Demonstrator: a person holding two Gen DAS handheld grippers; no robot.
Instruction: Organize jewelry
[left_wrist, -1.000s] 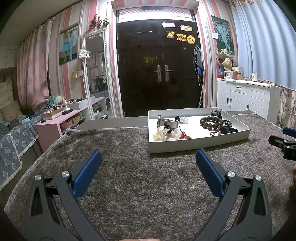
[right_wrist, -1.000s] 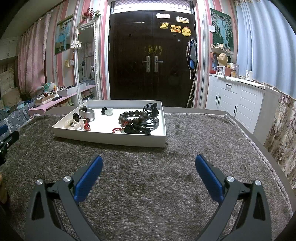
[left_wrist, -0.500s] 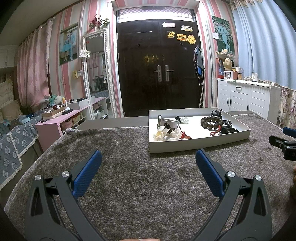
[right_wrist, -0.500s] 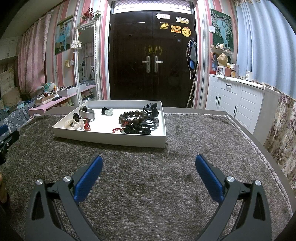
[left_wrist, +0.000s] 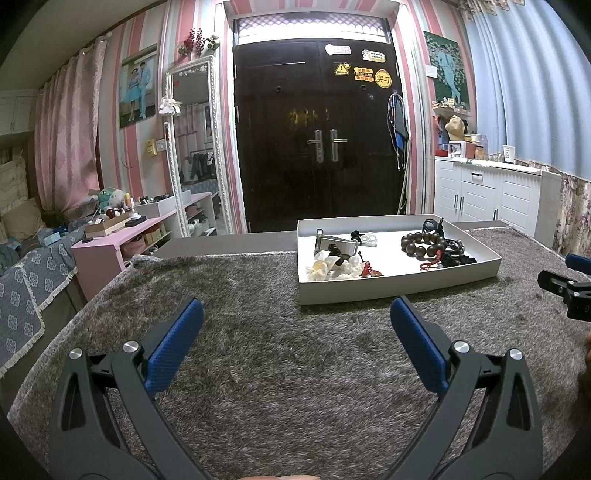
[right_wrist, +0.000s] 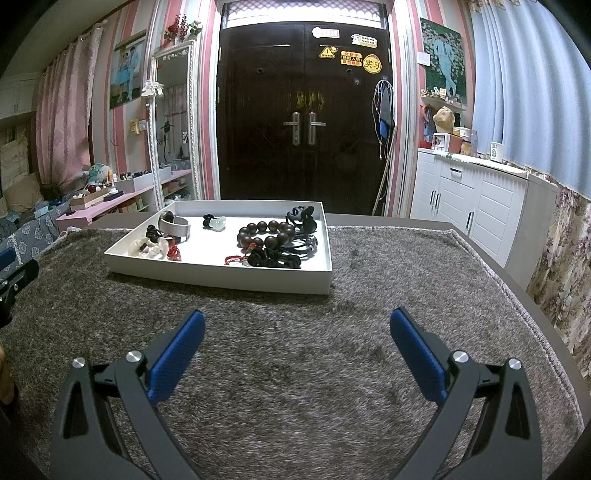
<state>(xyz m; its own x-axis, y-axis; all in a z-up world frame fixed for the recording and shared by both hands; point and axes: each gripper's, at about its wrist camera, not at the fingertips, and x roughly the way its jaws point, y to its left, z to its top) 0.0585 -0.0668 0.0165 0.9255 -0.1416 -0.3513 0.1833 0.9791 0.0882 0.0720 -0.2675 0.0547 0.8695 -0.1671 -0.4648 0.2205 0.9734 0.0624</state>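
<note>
My left gripper hangs over the grey shaggy rug with its blue-padded fingers spread wide and nothing between them. The white tray sits ahead and to its right, holding white and red pieces at its left end, a silver band behind them, and the dark bead bracelet with black cords at its right end. My right gripper is likewise agape and empty above the rug, the tray ahead and to its left.
</note>
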